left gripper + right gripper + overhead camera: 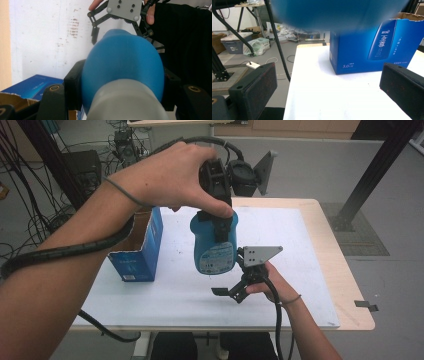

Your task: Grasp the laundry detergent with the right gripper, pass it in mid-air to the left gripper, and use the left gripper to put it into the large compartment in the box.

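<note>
A blue bottle (215, 247) with a pale label hangs in the air over the white table top (285, 235). My left gripper (217, 222) points down and is shut on its upper part. In the left gripper view both black jaws press the sides of the blue bottle (122, 65), just past its grey cap (125, 105). My right gripper (227, 294) rests low near the table's front, right of and below the bottle. Its jaws are spread wide with nothing between them. The right gripper (332, 92) view has the bottle's blurred base (337, 12) overhead.
An open blue cardboard box (142, 247) stands on the left part of the table, its torn flap up; it is the blue box (372, 47) ahead of my right gripper. Black frame posts, cables and clutter lie beyond the table's far and left edges.
</note>
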`<state>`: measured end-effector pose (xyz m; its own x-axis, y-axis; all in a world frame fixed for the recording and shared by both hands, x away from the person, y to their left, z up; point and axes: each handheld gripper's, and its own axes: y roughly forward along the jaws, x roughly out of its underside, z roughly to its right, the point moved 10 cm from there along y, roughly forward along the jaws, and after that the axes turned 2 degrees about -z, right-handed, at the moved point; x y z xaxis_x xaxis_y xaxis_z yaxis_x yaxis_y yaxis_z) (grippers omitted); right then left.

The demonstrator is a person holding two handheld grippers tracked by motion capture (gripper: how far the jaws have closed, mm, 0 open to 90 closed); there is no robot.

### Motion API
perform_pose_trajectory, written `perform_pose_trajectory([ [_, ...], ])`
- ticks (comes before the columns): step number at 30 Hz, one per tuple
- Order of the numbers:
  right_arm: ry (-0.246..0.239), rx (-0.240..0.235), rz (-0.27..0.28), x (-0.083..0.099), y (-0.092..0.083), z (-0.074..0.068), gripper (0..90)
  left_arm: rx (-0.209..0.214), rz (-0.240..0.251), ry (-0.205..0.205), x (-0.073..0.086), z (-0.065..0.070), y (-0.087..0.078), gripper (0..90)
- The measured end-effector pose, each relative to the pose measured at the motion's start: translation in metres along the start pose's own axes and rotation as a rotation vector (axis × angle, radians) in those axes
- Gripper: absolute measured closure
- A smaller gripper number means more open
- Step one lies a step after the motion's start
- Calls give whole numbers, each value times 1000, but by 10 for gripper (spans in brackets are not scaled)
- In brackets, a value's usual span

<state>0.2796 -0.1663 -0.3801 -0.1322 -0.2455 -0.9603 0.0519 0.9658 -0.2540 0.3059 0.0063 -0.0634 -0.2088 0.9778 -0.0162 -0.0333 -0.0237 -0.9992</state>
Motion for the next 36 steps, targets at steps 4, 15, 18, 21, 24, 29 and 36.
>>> perform_pose_trajectory([
  [4, -2, 4, 3, 0, -1, 0, 13, -14, -3, -16, -1, -2, -12, 378],
  [15, -3, 16, 12, 0, -5, -1, 13, -3, 32, -128, 11, -24, -21, 378],
  [18, -4, 19, 15, 1, -6, -1, 13, -2, 31, -190, 17, -36, -18, 378],
  [21, -5, 21, 17, 1, -6, -2, 13, -14, 19, -270, 25, -49, -17, 378],
  [24, -3, 24, 19, 1, -6, -2, 13, -23, 20, -356, 37, -64, -16, 377],
  [29, 0, 26, 19, 1, -5, -2, 13, -23, 34, -489, 63, -90, -15, 377],
  [36, 0, 26, 25, 2, -6, -2, 13, -32, 34, -724, 98, -118, -10, 377],
])
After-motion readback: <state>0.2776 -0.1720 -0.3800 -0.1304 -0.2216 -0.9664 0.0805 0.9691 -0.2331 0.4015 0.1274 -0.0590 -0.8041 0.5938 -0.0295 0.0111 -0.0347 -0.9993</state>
